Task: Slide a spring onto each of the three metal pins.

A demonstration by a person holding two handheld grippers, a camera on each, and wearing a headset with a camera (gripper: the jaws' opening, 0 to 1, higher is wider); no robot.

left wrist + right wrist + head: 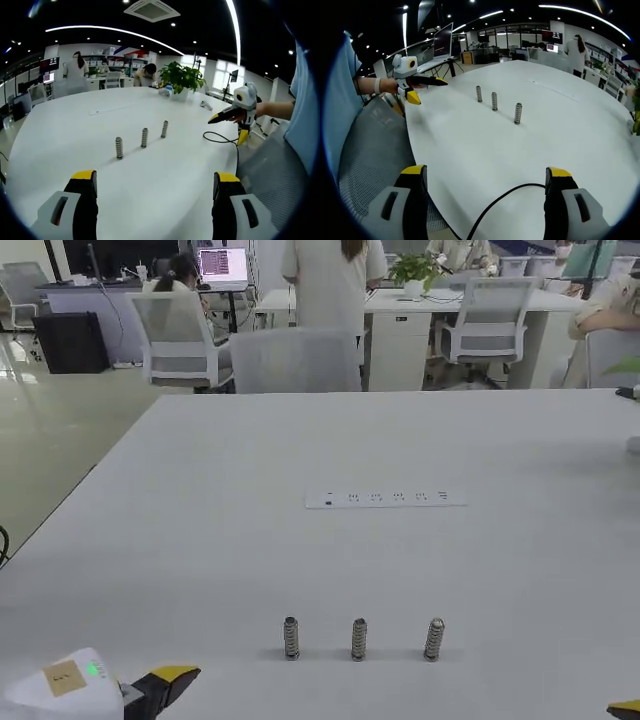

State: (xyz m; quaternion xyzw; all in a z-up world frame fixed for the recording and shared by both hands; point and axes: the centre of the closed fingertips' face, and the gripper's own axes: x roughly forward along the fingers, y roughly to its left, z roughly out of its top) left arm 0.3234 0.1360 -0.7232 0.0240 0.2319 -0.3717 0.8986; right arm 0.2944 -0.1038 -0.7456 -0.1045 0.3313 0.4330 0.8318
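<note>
Three upright metal pins stand in a row near the front of the white table (pixel 200 490), each with a coiled spring around it: left pin (pixel 291 638), middle pin (pixel 359 639), right pin (pixel 434 639). The same row appears in the left gripper view (pixel 144 137) and in the right gripper view (pixel 494 101). My left gripper (pixel 155 177) is open with nothing between its jaws, and its yellow tip sits at the bottom left of the head view (pixel 170 678). My right gripper (pixel 486 171) is open and holds nothing, its tip at the bottom right corner (pixel 625 708). Both grippers hover well short of the pins.
A white power strip (pixel 385 499) lies mid-table beyond the pins. A black cable (pixel 495 200) trails over the table's edge by the right gripper. A potted plant (pixel 181 77) stands at the far side. Grey chairs (pixel 295 360), desks and people fill the room behind.
</note>
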